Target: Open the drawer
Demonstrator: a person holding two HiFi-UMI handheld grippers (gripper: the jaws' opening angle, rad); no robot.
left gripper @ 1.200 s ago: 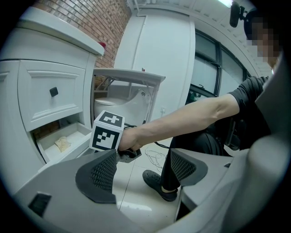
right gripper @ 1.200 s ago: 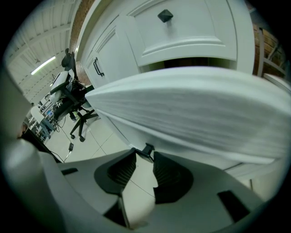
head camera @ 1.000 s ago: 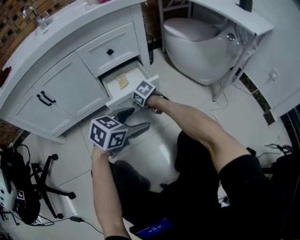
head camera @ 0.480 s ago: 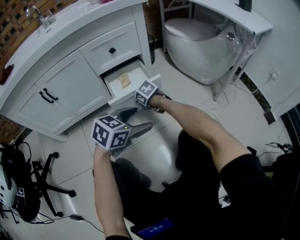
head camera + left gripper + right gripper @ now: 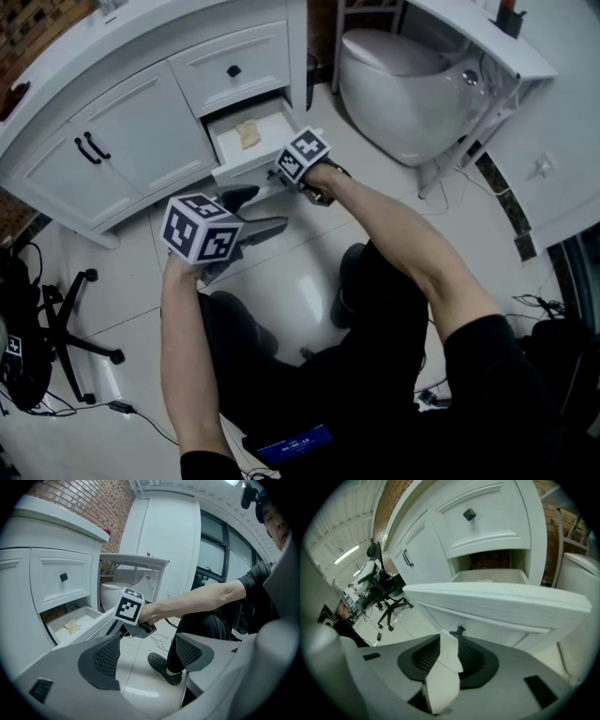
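The lower drawer (image 5: 246, 170) of the white vanity stands pulled out, with a small beige scrap (image 5: 247, 134) lying inside it. My right gripper (image 5: 277, 178) is at the drawer front. In the right gripper view its jaws (image 5: 450, 637) close round the small black knob (image 5: 460, 630) under the drawer's front panel (image 5: 497, 606). My left gripper (image 5: 270, 208) hovers over the floor in front of the cabinet, open and holding nothing. The left gripper view looks between its jaws (image 5: 147, 641) at the right gripper's marker cube (image 5: 129, 605) and the open drawer (image 5: 75, 620).
Above the open drawer is a closed drawer with a black knob (image 5: 233, 70). Cabinet doors with black handles (image 5: 91, 148) are to the left. A toilet (image 5: 403, 84) stands to the right, an office chair base (image 5: 66, 323) at lower left. The person's legs fill the floor below.
The head view has shifted, so the cabinet sits a little higher and further left. The right gripper stays at the drawer front and the drawer stands out about as far. The left gripper keeps its place.
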